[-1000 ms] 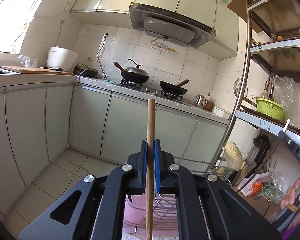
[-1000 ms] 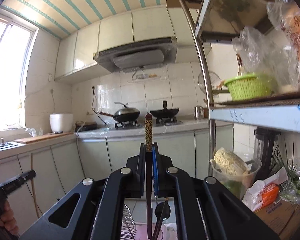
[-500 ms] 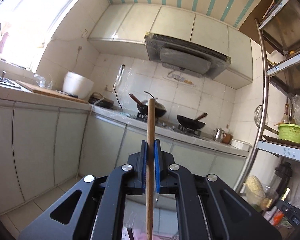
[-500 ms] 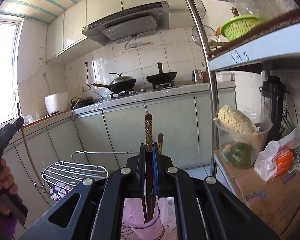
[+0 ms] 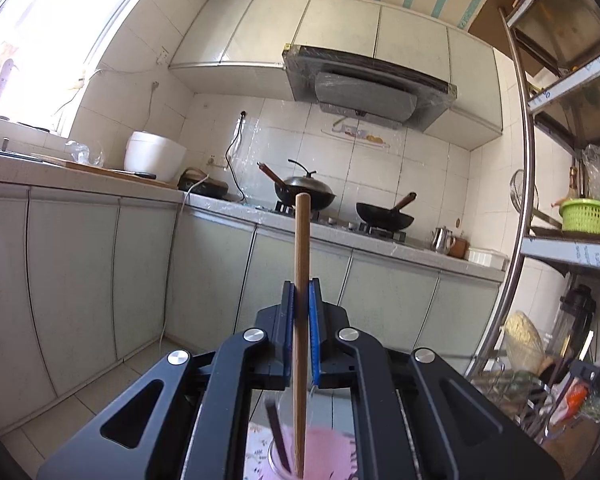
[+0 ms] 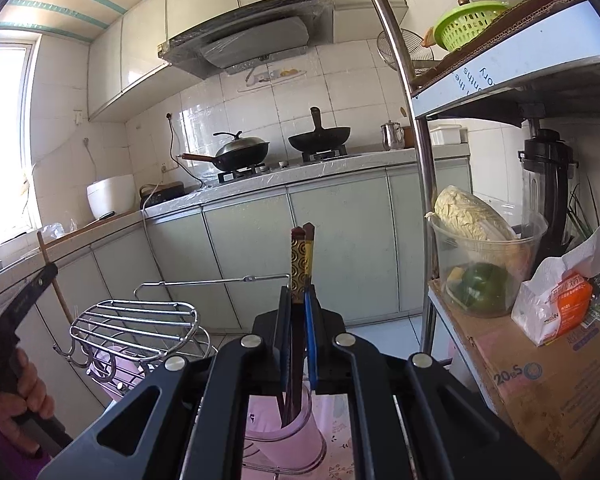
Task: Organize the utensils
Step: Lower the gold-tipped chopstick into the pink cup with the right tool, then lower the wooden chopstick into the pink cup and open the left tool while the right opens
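My left gripper (image 5: pixel 301 312) is shut on a plain wooden chopstick (image 5: pixel 301 264) held upright; its lower end dips into a pink cup (image 5: pixel 324 454) below, where a dark chopstick (image 5: pixel 278 436) leans. My right gripper (image 6: pixel 298 320) is shut on a dark chopstick with a gold-patterned top (image 6: pixel 299 272), upright, its lower end inside a clear pink cup (image 6: pixel 284 436). A second dark chopstick (image 6: pixel 309 236) stands just behind it in that cup. The left gripper (image 6: pixel 32 292) with its wooden chopstick (image 6: pixel 52 276) shows at the left of the right wrist view.
A wire rack (image 6: pixel 136 328) stands left of the cup. A metal shelf post (image 6: pixel 416 184), a tub with cabbage (image 6: pixel 480 256) and a cardboard box (image 6: pixel 540 376) are on the right. Kitchen cabinets (image 6: pixel 328 248) and woks (image 6: pixel 244 152) lie behind.
Both grippers have tilted and come down toward the cups. The right chopstick has sunk deeper into its cup; the left chopstick's tip now sits in a pink cup.
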Tool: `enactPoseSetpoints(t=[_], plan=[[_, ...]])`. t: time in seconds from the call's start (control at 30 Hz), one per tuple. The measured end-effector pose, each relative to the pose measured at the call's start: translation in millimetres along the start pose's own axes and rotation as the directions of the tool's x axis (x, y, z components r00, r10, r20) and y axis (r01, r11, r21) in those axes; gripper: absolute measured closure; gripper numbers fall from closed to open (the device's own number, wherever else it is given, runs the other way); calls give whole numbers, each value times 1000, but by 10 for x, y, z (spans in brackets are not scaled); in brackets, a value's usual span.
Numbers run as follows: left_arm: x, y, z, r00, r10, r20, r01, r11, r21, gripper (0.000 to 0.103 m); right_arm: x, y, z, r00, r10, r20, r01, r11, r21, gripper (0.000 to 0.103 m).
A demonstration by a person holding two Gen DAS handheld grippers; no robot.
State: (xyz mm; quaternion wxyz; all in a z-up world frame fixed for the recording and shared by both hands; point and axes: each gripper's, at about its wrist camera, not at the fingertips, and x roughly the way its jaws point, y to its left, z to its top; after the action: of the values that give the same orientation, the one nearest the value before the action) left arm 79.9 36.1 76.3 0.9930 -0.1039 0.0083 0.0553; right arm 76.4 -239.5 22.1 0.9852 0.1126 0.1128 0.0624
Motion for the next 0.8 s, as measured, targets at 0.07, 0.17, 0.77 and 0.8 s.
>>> enactPoseSetpoints(t=[0.07, 0.17, 0.77, 0.8], plan=[[3, 31, -109, 999, 11, -33, -11, 1000, 8, 97, -10, 14, -1, 1000, -2, 1, 2, 1000, -2, 97], [51, 110, -206, 997, 26, -77, -27, 1000, -4, 97, 1, 33, -1, 1000, -12, -8, 11, 1000, -7, 97], [327, 599, -185, 946, -81, -314, 9, 974, -225, 62, -105, 41, -189, 998, -3, -60, 4, 1000, 16, 59], [295, 603, -166, 947, -79, -310, 9, 975, -221, 62, -131, 34, -200, 998, -3, -62, 5, 1000, 24, 58]])
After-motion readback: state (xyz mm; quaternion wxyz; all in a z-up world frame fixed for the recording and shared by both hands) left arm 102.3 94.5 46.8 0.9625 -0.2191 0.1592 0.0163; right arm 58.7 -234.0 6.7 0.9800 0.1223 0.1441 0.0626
